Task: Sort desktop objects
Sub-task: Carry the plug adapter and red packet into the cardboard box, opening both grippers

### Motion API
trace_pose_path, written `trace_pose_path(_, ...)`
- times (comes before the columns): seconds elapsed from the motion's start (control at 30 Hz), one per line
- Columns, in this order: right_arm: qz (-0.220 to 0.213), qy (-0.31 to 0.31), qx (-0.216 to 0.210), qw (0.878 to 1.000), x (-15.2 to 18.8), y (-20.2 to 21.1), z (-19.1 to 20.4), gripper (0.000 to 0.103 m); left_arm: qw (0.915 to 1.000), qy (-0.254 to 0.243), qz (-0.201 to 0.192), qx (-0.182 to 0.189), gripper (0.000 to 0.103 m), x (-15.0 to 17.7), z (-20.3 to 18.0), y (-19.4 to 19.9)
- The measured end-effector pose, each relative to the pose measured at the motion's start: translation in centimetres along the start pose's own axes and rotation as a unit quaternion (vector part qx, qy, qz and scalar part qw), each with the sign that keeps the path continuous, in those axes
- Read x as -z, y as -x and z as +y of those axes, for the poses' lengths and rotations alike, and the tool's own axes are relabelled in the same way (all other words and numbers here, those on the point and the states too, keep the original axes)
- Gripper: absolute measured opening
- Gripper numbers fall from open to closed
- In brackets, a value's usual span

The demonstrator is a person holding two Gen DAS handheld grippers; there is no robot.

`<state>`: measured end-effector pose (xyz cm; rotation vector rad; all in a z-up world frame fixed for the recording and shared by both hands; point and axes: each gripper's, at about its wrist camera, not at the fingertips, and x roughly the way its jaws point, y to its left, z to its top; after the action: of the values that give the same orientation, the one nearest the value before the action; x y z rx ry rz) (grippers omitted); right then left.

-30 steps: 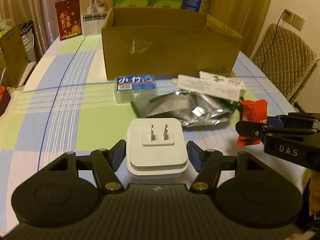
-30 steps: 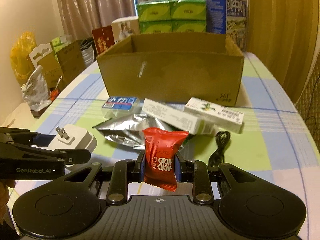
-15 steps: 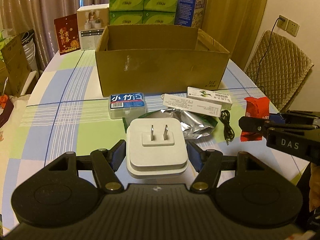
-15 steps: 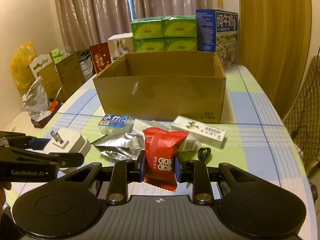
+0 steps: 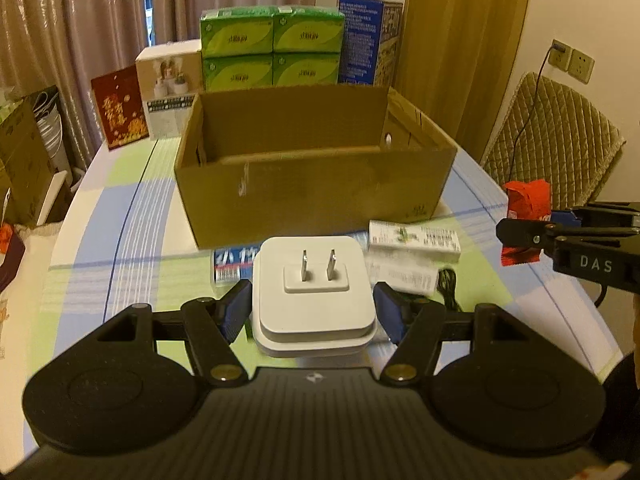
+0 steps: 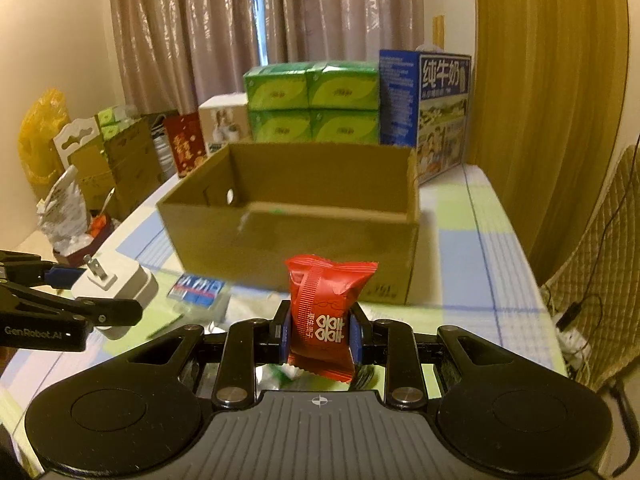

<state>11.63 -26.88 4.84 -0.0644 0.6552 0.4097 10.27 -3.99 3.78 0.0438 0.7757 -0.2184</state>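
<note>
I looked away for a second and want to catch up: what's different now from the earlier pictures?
Both grippers rose and came closer to the cardboard box, so its open inside now shows. The left gripper carried the white charger up, the right gripper the red snack packet. Nothing was grabbed or released. Both grips are unchanged; the small boxes and cable lie as before.

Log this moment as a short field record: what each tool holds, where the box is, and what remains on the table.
left tool: shut on white plug adapter, prongs up
right tool: shut on red snack packet
cardboard box: open-topped, on the table beyond both tools; the visible part of its inside is empty
table: checked cloth
left on table: blue-labelled pack, white carton, black cable
</note>
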Motion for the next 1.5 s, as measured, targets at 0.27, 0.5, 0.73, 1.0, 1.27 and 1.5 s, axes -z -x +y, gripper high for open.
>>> trace_pose_path(0.27,-0.012,0.005,0.002,1.000,-5.0,-2.7,-2.5,0.025,0.9997,-0.012,-0.024,0.001,0.062,-6.0,0.6,-2.0)
trace_pose_path(0.5,-0.009,0.018,-0.006,1.000,-9.1,-6.7,-3.1,0.025,0.9996,-0.014,-0.023,-0.001,0.062,-10.8,1.6,-5.1)
trace_pose_path(0.73,0.002,0.014,-0.009,1.000,-11.4,-11.2,-3.6,0.025,0.9997,-0.013,-0.020,0.000,0.062,-13.7,2.8,-9.1)
trace_pose_path(1.0,0.017,0.021,-0.005,1.000,-12.0,-15.4,-3.7,0.025,0.9998,-0.001,-0.018,0.006,0.062,-15.0,4.6,-13.1)
trace_pose_path(1.27,0.033,0.030,-0.009,0.999,-11.6,-18.2,-3.1,0.025,0.9998,0.014,-0.009,0.004,0.062,-14.4,5.7,-16.5)
trace_pose_path(1.5,0.036,0.024,-0.033,0.999,-11.5,-19.3,-2.5,0.028,0.9996,0.019,-0.018,0.003,0.062,-13.7,6.6,-16.1)
